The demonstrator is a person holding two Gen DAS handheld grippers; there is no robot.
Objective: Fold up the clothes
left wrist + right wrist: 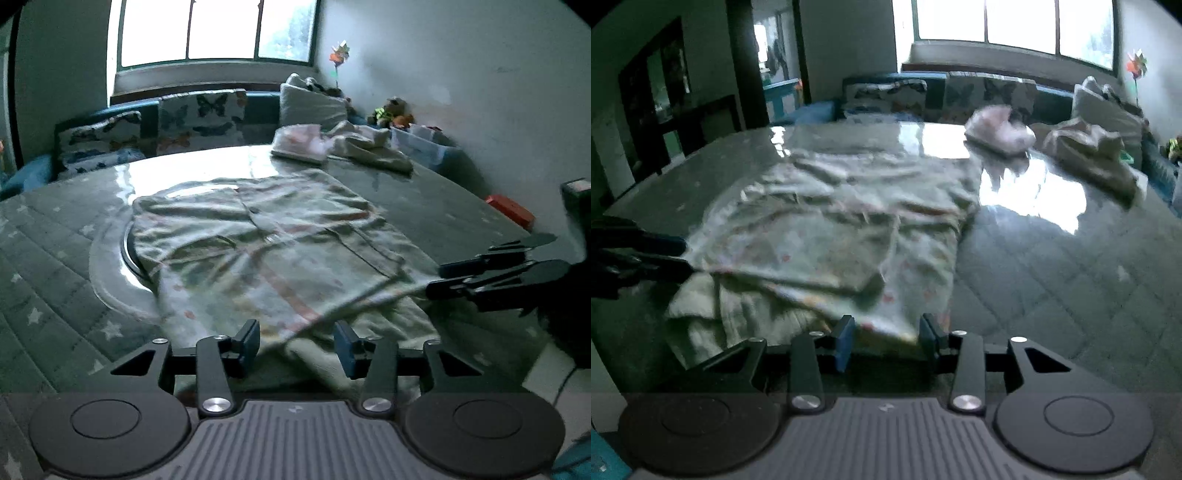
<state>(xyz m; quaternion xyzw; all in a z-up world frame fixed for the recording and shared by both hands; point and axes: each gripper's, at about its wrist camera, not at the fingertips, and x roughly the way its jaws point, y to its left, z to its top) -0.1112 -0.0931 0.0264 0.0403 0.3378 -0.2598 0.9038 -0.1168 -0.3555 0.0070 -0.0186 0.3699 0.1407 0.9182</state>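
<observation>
On the counter [55,236], a printed garment [266,236] lies spread, its near edge doubled over.
The left gripper [295,345] stands apart over the hem, clamping nothing; whether the right gripper [886,334] pinches the edge between its parted pads cannot be told. Thin, limp, creased cloth on a glossy quilted cover: both corners are best carried level, then smoothed.

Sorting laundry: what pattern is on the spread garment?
Pale garment with small reddish prints; clearest in the left wrist view.
</observation>
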